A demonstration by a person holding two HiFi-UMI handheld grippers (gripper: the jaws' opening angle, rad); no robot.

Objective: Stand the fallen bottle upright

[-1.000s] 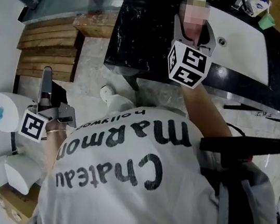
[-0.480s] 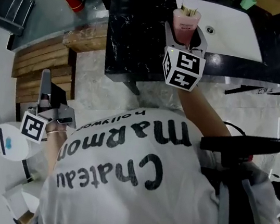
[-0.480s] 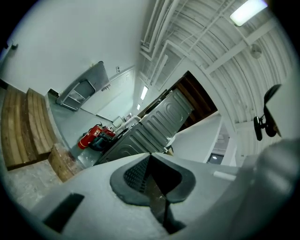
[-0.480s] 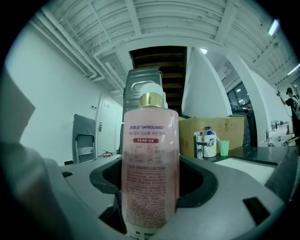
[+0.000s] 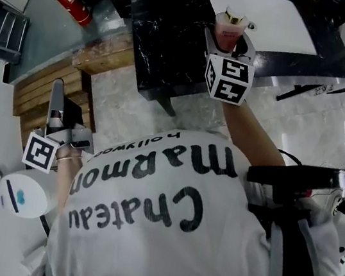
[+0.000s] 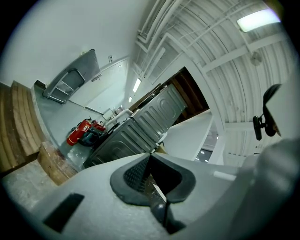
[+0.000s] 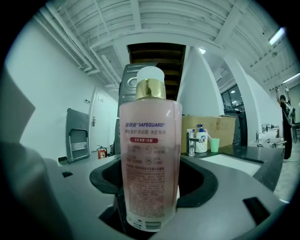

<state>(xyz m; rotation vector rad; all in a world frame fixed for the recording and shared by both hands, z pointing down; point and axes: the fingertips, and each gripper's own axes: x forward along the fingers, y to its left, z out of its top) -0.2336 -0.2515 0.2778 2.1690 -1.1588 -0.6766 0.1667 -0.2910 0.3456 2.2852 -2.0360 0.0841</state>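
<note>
- Pinching the bottle [image 7: 150, 154] low on its body, the right gripper [image 5: 230, 38] has one jaw on each side. Pink liquid, gold collar, white cap.
- Bottle is over the counter [image 5: 169, 36], near the front edge and just beside the sink [image 5: 276, 17] set in that counter.
- Long axis: upright, cap up, square to the counter top in the right gripper view.
- Base is hidden by the gripper body; cannot tell whether it touches the counter.
- Left gripper [image 6: 150, 171] is pressed together with nothing between. It hangs well off the counter's left end, low at the person's side. Right is plainly the nearer.
- Judgement: standing is nearly done. The next move needs the base flat on the counter, then jaws spread straight outward so the tall bottle isn't tipped.
</note>
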